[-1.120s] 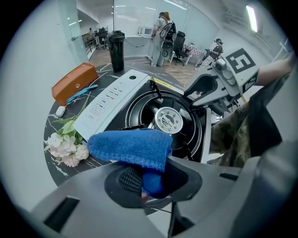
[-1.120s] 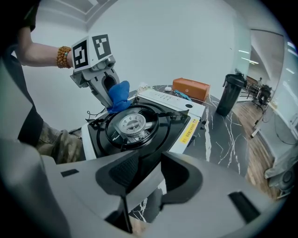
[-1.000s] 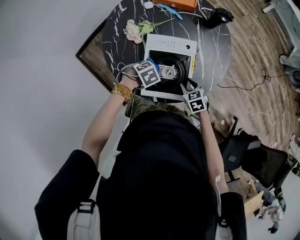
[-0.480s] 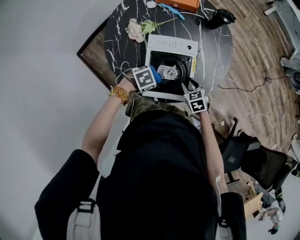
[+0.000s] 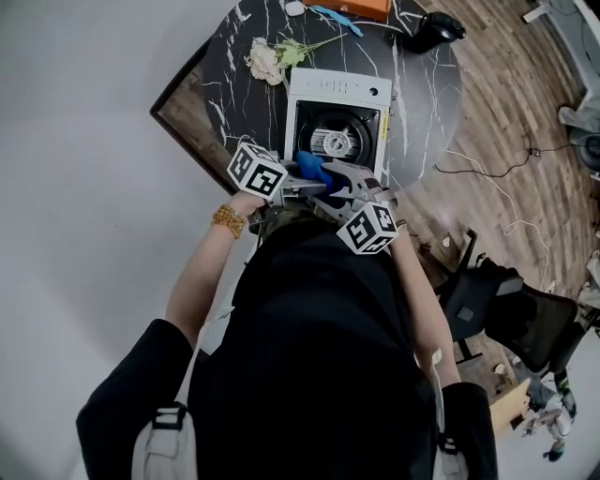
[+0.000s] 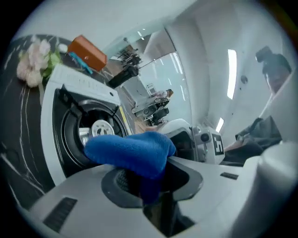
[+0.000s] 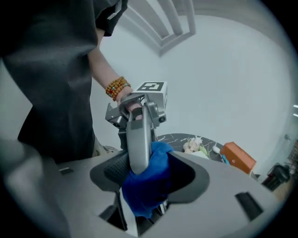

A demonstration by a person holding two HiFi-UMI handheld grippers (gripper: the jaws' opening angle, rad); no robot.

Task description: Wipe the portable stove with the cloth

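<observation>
The white portable stove (image 5: 339,86) with a black burner well sits on the round black marble table (image 5: 431,84); the left gripper view shows the stove (image 6: 70,88) too. Both grippers hang above its near edge, tips meeting. My left gripper (image 5: 309,185) pinches the bunched blue cloth (image 5: 314,171) while its jaws open slightly; the cloth (image 6: 128,151) bulges out past them. My right gripper (image 5: 330,178) is opening wide. The cloth (image 7: 149,179) and one left-gripper finger (image 7: 138,139) stand between its jaws, whose pads do not press on them.
A pale flower (image 5: 272,58) lies behind the stove's left corner. An orange box (image 5: 352,7) and a black object (image 5: 436,33) sit at the table's far edge. A dark chair (image 5: 506,309) and cables (image 5: 487,178) are on the wood floor to the right.
Both grippers rose off the stove and rolled toward each other. The left carried the cloth off the burner toward the near edge. The right left the stove's front corner and spread its jaws round the cloth.
</observation>
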